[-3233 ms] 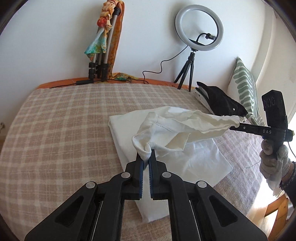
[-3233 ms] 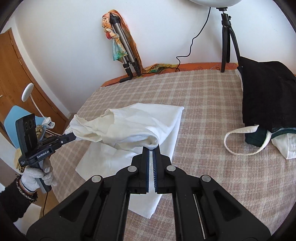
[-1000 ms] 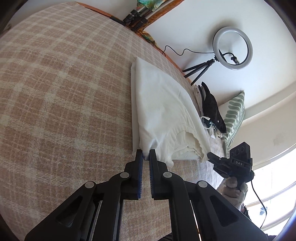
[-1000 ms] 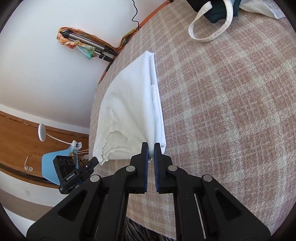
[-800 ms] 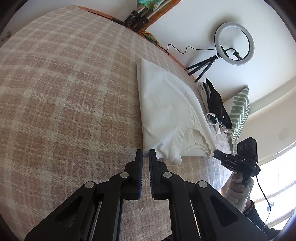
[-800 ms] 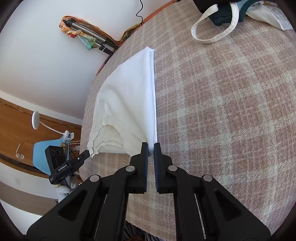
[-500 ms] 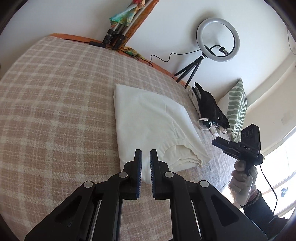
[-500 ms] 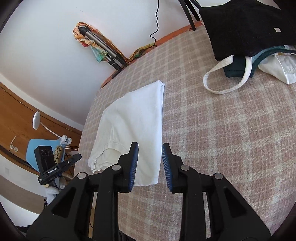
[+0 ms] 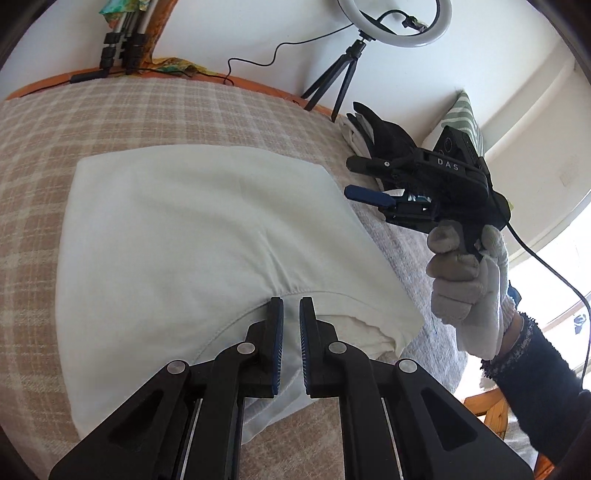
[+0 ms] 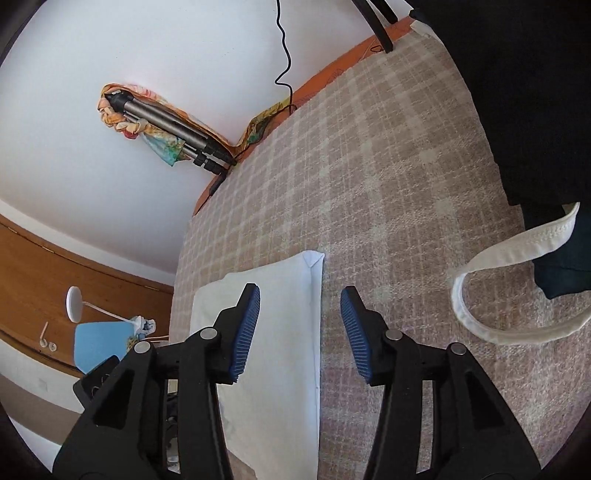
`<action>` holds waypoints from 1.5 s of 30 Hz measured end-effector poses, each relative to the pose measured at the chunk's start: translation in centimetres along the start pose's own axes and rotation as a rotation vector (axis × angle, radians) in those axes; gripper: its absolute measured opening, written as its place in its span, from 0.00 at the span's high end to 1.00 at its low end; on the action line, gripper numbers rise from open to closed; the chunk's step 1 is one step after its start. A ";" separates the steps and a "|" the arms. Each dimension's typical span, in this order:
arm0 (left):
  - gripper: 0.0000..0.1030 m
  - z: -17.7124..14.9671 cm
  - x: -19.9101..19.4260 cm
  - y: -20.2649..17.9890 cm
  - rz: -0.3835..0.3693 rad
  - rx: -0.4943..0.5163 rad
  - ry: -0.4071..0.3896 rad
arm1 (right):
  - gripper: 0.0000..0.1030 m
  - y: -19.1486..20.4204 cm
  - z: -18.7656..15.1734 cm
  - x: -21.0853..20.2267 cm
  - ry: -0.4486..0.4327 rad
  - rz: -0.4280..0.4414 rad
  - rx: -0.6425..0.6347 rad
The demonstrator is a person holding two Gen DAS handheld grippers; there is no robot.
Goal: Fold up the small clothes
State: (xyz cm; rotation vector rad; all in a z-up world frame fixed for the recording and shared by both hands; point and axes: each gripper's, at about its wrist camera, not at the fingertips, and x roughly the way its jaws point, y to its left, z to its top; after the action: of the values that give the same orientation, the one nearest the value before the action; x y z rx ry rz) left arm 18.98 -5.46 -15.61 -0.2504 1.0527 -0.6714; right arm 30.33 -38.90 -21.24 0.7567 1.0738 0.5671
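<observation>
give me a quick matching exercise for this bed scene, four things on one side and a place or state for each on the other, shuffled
Things:
1. white garment
2. right gripper
3. left gripper
4. ring light

Places or states:
a. jaws wide open
b. on a tripod by the wall
c. lying folded on the plaid bedcover
d. jaws only slightly apart, over the garment's near hem

Pairs: 1-c, 2-a, 3-d, 4-b

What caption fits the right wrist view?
Open right hand-held gripper over the folded white garment's edge on the plaid bedspread.
</observation>
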 end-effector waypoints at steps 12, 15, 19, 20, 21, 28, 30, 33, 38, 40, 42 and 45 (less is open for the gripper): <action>0.93 -1.3 0.2 0.6 -0.033 0.011 -0.007 | 0.70 -0.7 0.4 3.9 0.084 0.115 0.087; 0.93 -1.4 0.2 0.6 -0.038 0.013 -0.009 | 0.93 -1.3 0.7 4.3 0.044 0.082 0.114; 0.93 -1.5 0.3 0.5 -0.037 0.025 -0.015 | 0.95 0.4 1.1 3.0 -0.038 -0.030 0.016; 0.93 -1.4 0.3 0.4 -0.033 0.027 -0.010 | 0.95 0.5 1.2 2.6 -0.051 -0.057 0.019; 0.93 -1.4 0.3 0.2 -0.028 0.034 -0.003 | 0.95 0.5 1.4 2.0 -0.060 -0.085 0.020; 0.93 0.4 -4.3 0.8 -0.070 -0.019 -0.075 | 0.94 4.8 0.6 -0.9 -0.068 -0.156 -0.199; 0.93 1.8 -5.3 2.1 -0.043 -0.056 -0.115 | 0.94 6.4 0.0 -0.3 -0.047 -0.159 -0.264; 0.93 4.0 -5.0 4.1 -0.022 -0.135 -0.148 | 0.94 8.6 -0.9 1.6 -0.006 -0.151 -0.338; 0.93 5.9 -2.4 5.7 0.065 -0.181 -0.159 | 0.94 11.3 -1.9 6.1 0.079 -0.167 -0.444; 0.93 5.8 -1.8 6.2 0.101 -0.197 -0.173 | 0.94 11.7 -2.3 7.9 0.109 -0.198 -0.475; 0.93 5.4 -1.5 6.8 0.115 -0.217 -0.167 | 0.94 11.2 -2.7 9.6 0.128 -0.264 -0.494; 0.93 4.9 -1.2 7.3 0.139 -0.237 -0.153 | 0.94 10.0 -2.9 10.7 0.155 -0.279 -0.469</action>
State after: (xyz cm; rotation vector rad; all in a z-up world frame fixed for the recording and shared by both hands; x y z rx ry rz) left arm 25.66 0.35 -16.01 -0.4236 0.9923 -0.3955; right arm 31.20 -24.02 -20.24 0.1520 1.1093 0.6127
